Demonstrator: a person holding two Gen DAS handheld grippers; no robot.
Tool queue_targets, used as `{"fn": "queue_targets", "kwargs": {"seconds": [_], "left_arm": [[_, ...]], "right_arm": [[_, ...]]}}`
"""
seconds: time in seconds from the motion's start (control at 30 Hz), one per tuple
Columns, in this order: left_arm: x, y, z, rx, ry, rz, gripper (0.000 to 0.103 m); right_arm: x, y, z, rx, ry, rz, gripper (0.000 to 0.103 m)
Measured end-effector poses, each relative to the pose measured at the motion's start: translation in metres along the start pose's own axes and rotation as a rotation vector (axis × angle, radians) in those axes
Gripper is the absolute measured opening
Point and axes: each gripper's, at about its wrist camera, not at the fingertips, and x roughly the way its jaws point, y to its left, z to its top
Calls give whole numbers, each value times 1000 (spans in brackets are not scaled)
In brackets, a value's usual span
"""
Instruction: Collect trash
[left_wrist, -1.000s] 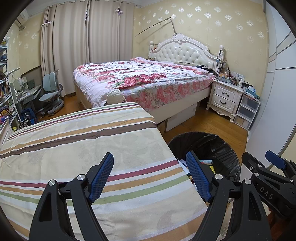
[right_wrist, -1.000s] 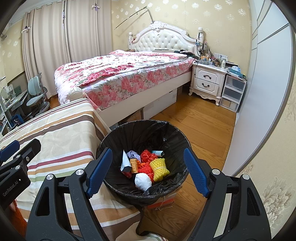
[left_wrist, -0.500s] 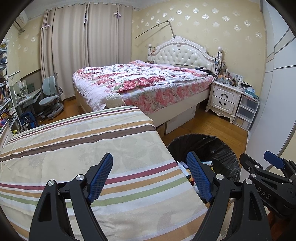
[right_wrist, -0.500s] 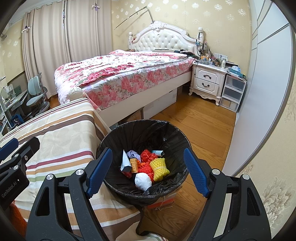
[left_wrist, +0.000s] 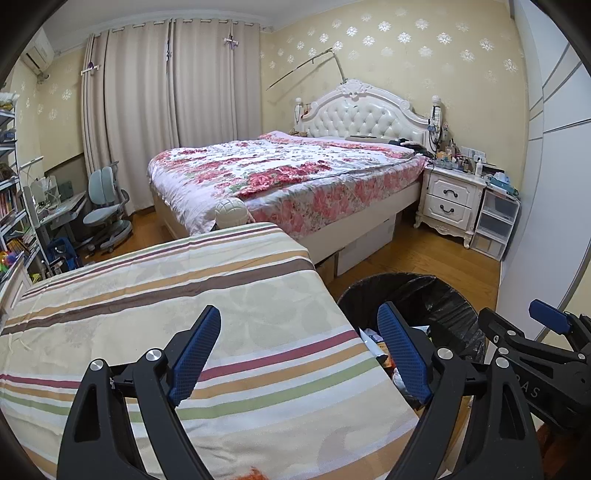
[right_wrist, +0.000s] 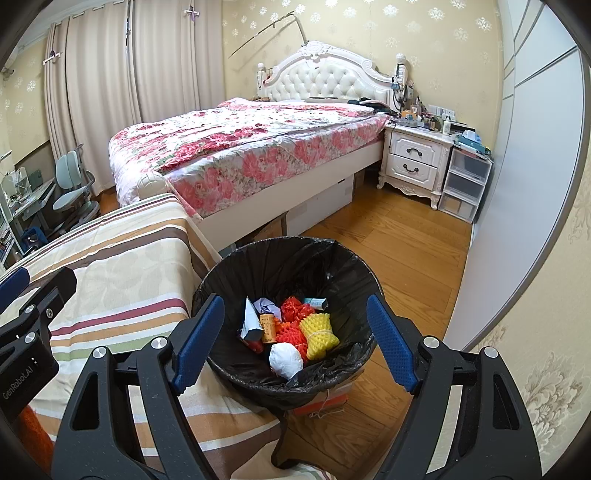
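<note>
Low in the centre of the right wrist view sits the trash bin, lined with a black bag, and my right gripper hangs over it released, both blue pads wide apart with nothing between them. Inside the bin I see a white ball of paper, yellow foam netting, red netting and a few wrappers. My left gripper is released too, poised over the striped sheet, where I spot only 1 candidate: an orange scrap at the bottom edge, mostly cut off. To do this step well, I judge I should tilt the left gripper down towards that scrap, pinch it without bunching the fabric, then carry it right. Keeping the 2 grippers apart matters, since they sit near each other. Beyond, the floral bed and nightstand stand well clear.
</note>
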Motion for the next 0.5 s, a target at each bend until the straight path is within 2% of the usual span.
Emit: {"fn": "queue_targets", "kwargs": {"seconds": [0.17, 0.5], "left_arm": [[-2, 0, -1, 5, -8, 5, 84], [12, 14, -4, -30, 62, 17, 85]], "right_arm": [[0, 0, 1, 0, 0, 0, 78], [2, 9, -1, -12, 6, 7, 78]]}}
